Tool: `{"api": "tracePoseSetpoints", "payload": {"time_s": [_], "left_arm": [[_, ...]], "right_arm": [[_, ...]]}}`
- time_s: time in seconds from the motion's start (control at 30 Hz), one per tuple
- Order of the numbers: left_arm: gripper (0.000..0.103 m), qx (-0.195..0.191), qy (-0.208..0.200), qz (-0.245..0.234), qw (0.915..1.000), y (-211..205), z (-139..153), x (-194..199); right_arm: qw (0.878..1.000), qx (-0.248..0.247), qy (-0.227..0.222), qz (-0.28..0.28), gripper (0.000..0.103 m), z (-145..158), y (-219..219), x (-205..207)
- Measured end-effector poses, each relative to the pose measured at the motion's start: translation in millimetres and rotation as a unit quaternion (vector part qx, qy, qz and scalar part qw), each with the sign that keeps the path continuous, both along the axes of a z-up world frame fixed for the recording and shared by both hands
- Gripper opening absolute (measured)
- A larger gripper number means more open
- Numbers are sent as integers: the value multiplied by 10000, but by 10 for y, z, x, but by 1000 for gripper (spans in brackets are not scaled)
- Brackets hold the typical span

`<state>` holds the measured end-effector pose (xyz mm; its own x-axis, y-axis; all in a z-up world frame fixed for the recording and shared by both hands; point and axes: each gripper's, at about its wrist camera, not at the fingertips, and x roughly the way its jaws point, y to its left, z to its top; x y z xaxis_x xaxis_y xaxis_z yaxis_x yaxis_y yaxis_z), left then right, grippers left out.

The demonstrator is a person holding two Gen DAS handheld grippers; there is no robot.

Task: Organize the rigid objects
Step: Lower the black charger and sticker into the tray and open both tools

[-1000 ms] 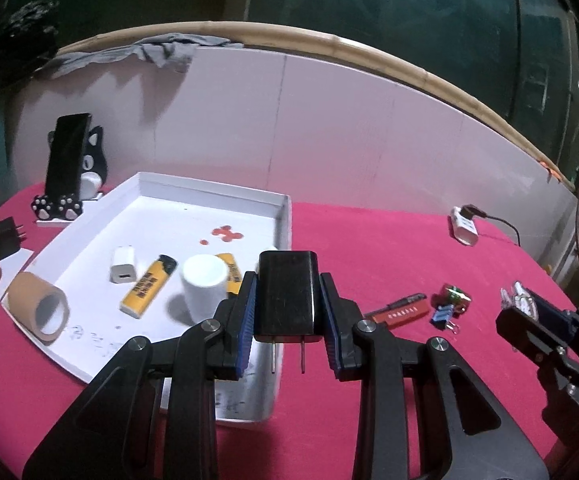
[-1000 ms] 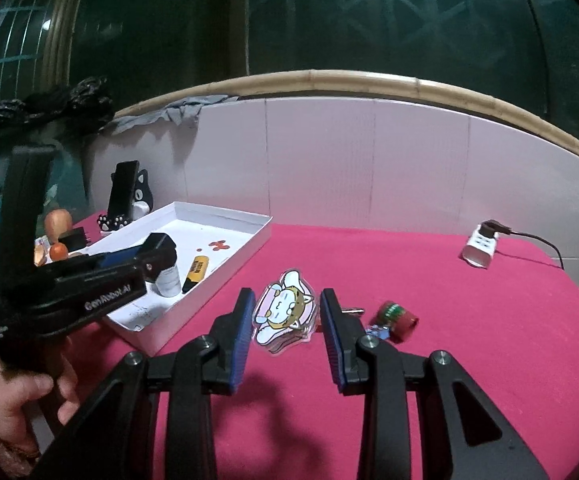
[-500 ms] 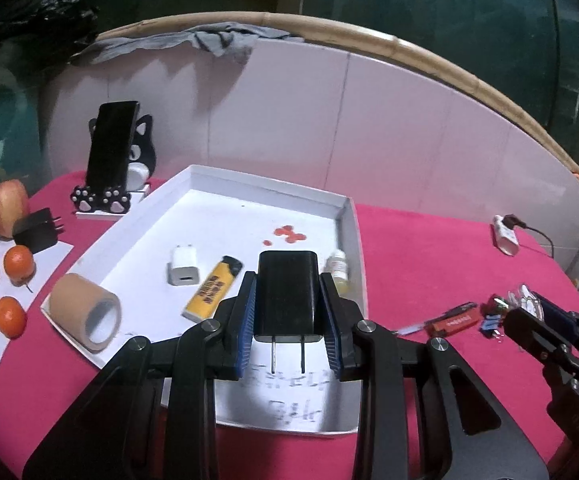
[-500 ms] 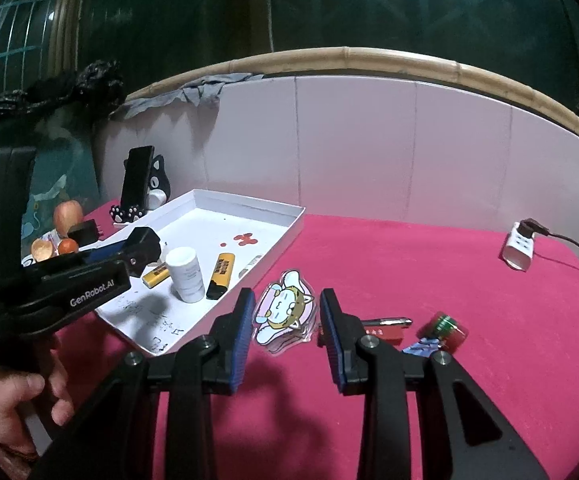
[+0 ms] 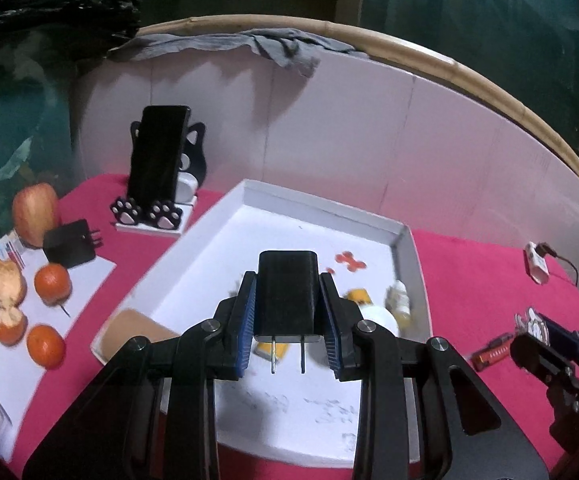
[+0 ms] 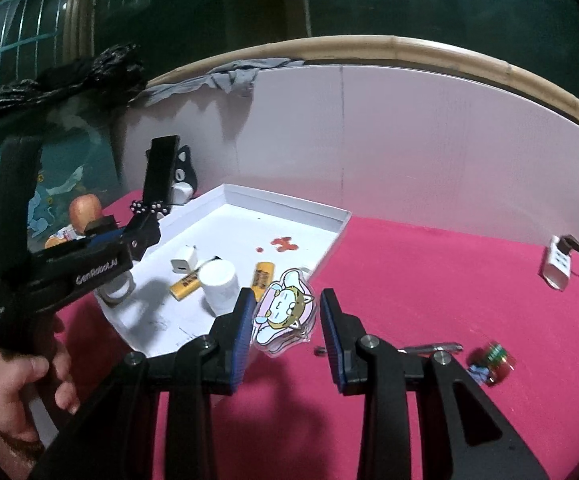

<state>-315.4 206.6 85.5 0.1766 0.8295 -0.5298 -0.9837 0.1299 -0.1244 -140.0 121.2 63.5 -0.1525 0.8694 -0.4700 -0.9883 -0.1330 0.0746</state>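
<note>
My left gripper (image 5: 288, 320) is shut on a black wall charger (image 5: 288, 292), prongs pointing back at me, held above the near part of the white tray (image 5: 405, 240). A flat cartoon cat charm (image 6: 281, 312) stands upright in my right gripper (image 6: 287, 316), which is shut on it just off the tray's (image 6: 289, 200) right front corner. In the tray lie a white charger cube (image 6: 183, 262), two yellow lighters (image 6: 185, 284), a white cylinder (image 6: 219, 286), a tape roll (image 6: 117, 290) and a small bottle (image 5: 399, 300). A hand (image 6: 17, 384) holds the left gripper's handle.
Left of the tray are a phone on a cat stand (image 5: 157, 168), an apple (image 5: 35, 214), oranges (image 5: 51, 284) and a black adapter (image 5: 69, 242). On the red cloth to the right lie a red knife (image 5: 493, 354), a green-red piece (image 6: 493, 356) and a white plug with cable (image 6: 557, 266).
Both grippers have moved left with their loads. The left one now hangs over the tray and the right one has come up beside its corner.
</note>
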Motion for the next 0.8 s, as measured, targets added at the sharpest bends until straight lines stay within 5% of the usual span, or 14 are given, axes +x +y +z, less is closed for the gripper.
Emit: {"api": "tracePoseSetpoints", "payload": {"time_s": [0.33,0.8], "left_arm": [[29,-353,41,-154,9993,475,136,-206],[29,-1081,13,-396,9934,816,-287,-21]], "right_arm": [[9990,-151,9,423,33,213,442,-258],[9947,-966,144,320,33,-40,1208,-394]]}}
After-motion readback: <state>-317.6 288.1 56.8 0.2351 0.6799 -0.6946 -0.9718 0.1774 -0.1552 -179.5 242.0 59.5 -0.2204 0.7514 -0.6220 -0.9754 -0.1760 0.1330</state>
